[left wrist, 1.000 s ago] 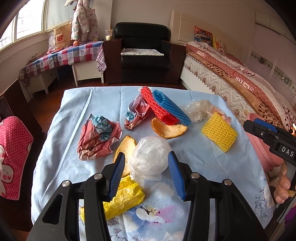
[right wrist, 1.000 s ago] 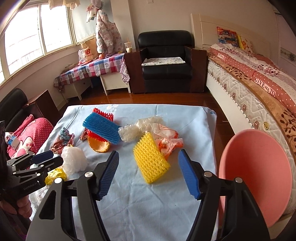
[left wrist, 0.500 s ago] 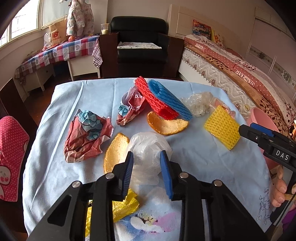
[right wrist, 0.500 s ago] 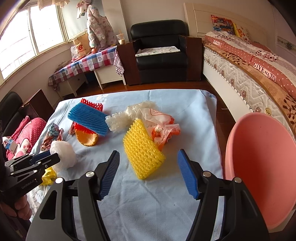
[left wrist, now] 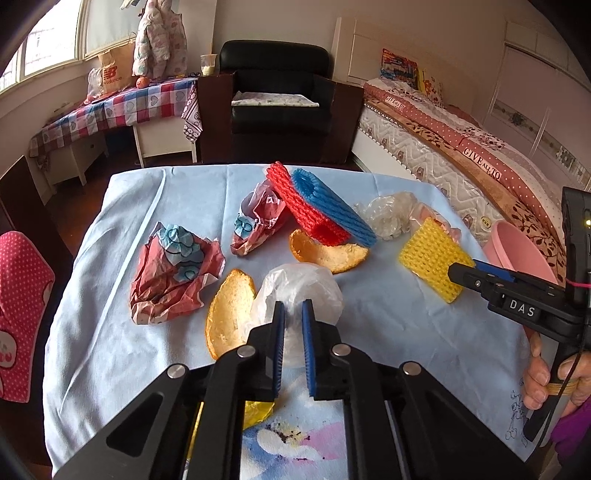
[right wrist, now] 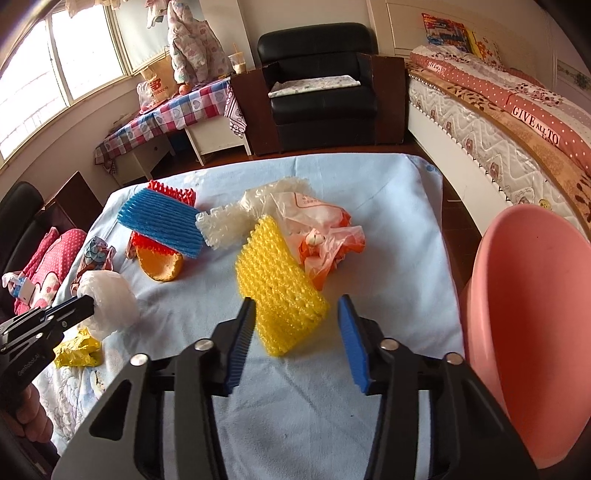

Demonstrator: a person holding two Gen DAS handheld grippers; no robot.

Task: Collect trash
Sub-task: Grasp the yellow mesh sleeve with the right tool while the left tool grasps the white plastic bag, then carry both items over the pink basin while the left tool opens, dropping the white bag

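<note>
Left gripper [left wrist: 292, 314] has just pinched the white bag [left wrist: 299, 284]; right gripper [right wrist: 297, 310], still apart, closing round yellow net [right wrist: 277, 280], should squeeze gently before carrying to the basin [right wrist: 535, 314] at 3 o'clock.

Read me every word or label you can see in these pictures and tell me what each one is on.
"GIVE ALL TO": bedspread
"DAS": right gripper
"GenRobot.AI": left gripper
"new balance": paper bag
Print on the orange-white plastic bag and the books by the bed: too small to read.
</note>
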